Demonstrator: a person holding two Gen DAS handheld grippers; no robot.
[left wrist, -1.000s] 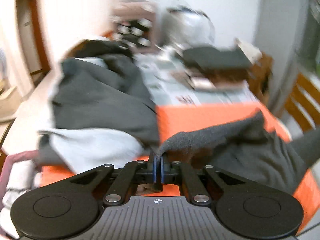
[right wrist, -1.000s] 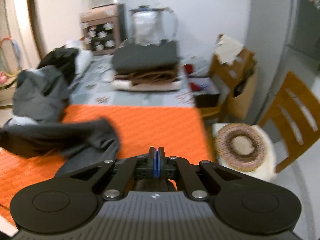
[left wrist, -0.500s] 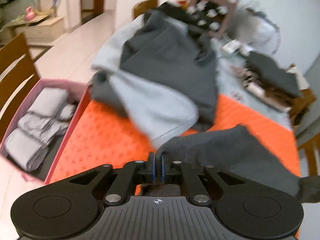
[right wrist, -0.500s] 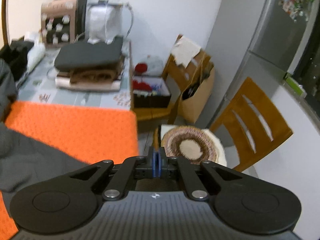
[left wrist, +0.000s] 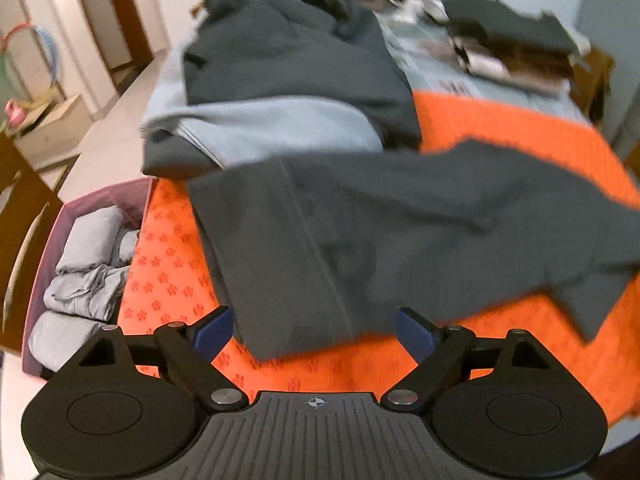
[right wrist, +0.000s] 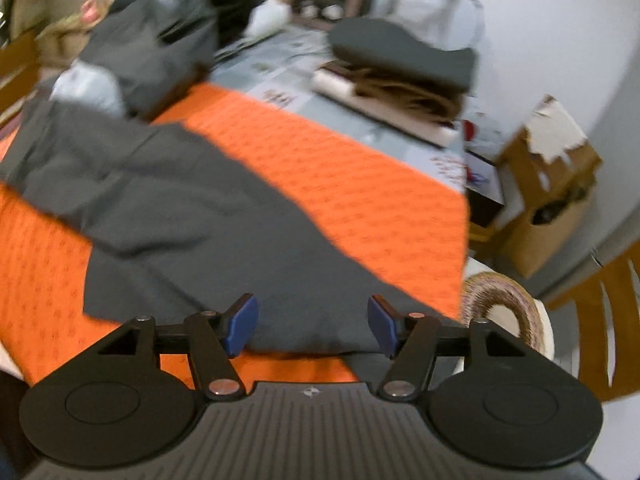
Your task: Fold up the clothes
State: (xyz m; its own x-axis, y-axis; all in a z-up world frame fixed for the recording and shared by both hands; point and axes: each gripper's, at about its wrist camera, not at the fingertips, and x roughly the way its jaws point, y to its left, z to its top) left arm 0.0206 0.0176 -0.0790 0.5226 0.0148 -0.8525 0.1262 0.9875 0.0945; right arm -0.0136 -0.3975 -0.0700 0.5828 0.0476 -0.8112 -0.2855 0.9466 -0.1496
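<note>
A dark grey garment (left wrist: 400,232) lies spread and rumpled across the orange mat (left wrist: 520,132). It also shows in the right wrist view (right wrist: 192,216) on the mat (right wrist: 360,184). My left gripper (left wrist: 314,330) is open and empty, just above the garment's near left edge. My right gripper (right wrist: 312,324) is open and empty above the garment's near right edge, by the mat's corner.
A heap of grey and light blue clothes (left wrist: 280,80) lies at the mat's far left. A pink box (left wrist: 52,240) with folded grey clothes stands left of the table. Folded stack (right wrist: 404,68) at the back. A chair with a round cushion (right wrist: 504,300) stands right.
Both grippers were shut on the dark garment and carried it; now both have opened and let it go, and it lies spread on the mat.
</note>
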